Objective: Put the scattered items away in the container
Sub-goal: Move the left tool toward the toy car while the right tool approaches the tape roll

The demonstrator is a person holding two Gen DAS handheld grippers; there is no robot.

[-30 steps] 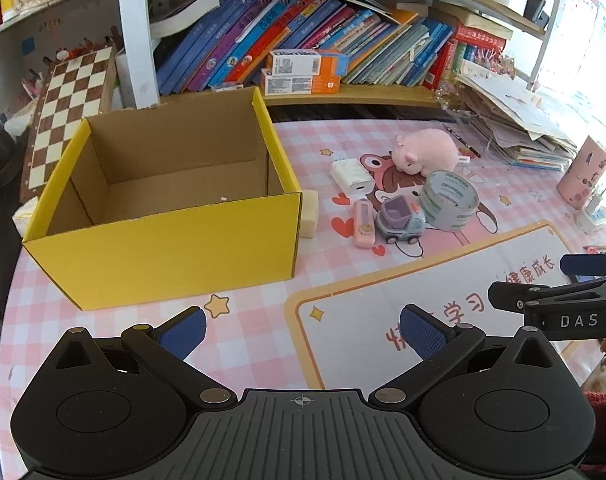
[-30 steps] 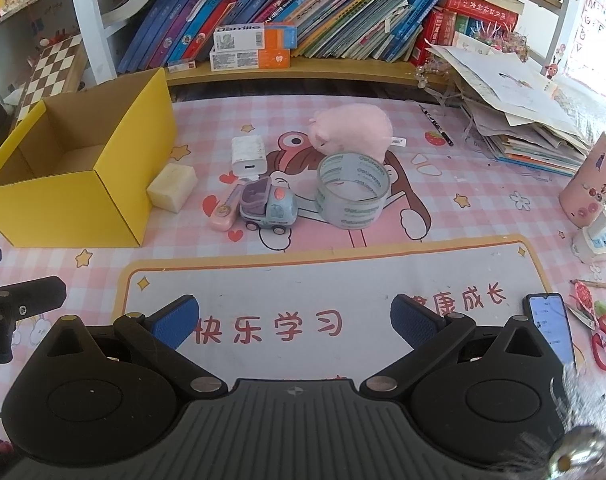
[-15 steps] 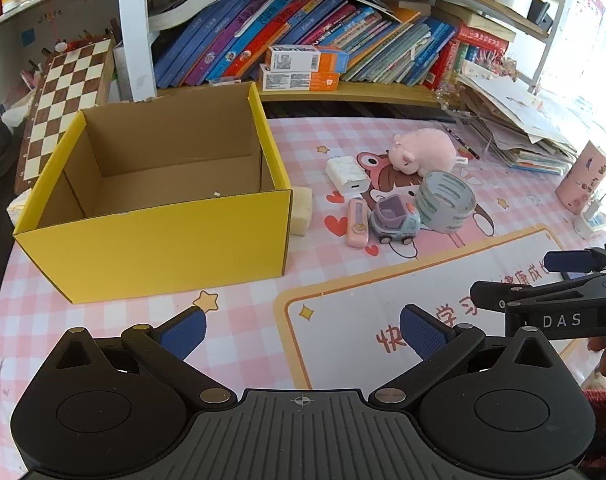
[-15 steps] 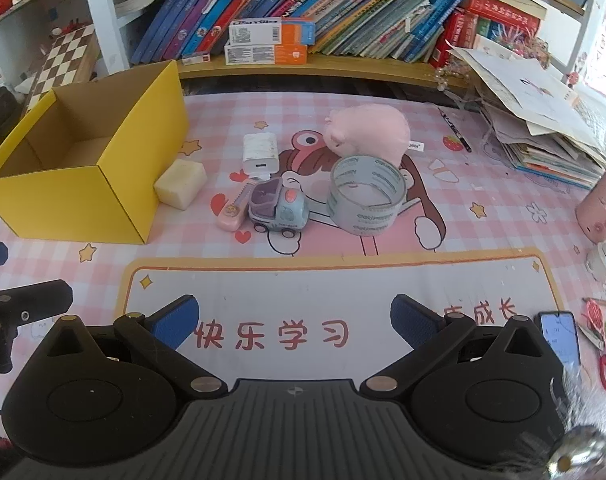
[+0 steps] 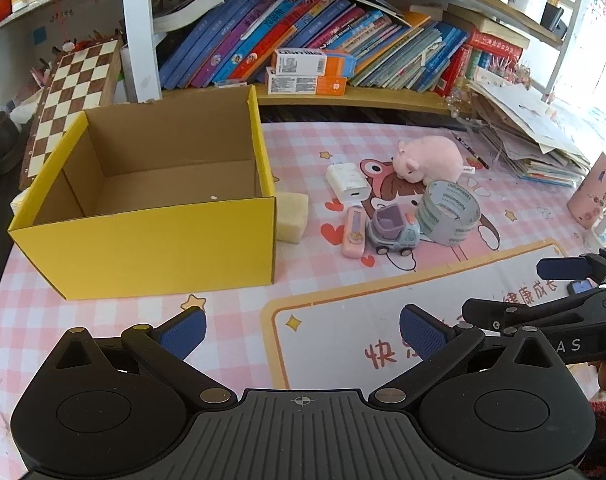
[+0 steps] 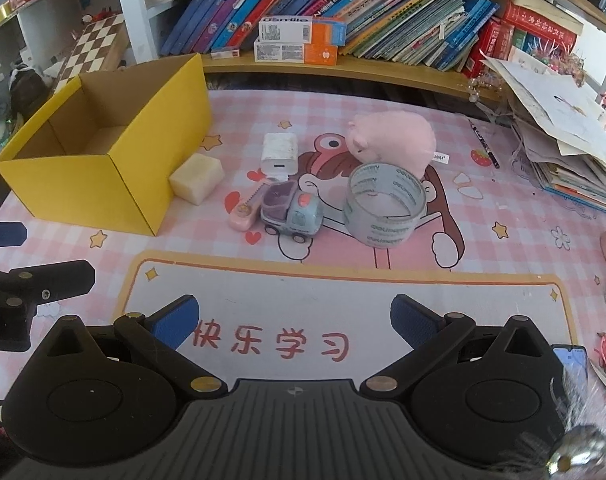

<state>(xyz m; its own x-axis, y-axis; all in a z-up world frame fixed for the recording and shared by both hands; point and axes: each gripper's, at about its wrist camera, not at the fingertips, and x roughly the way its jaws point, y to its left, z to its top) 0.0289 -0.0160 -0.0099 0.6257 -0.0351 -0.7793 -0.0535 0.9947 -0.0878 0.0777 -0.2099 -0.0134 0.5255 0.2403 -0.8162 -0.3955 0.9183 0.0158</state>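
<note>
sitting on the pink worktop (image 5: 311,140), the yellow box (image 5: 151,240) is open-topped and holds nothing but a small speck. just right of the box, touching its wall, lies a sponge (image 5: 291,216). further right of the box cluster a charger (image 5: 347,182), a pink case (image 5: 353,232), a toy car (image 5: 391,232), a tape roll (image 5: 449,212) and a plush pig (image 5: 429,158). the left tool (image 5: 301,330) and right tool (image 6: 293,318) hover nearer than the box, both wide and holding nothing.
</note>
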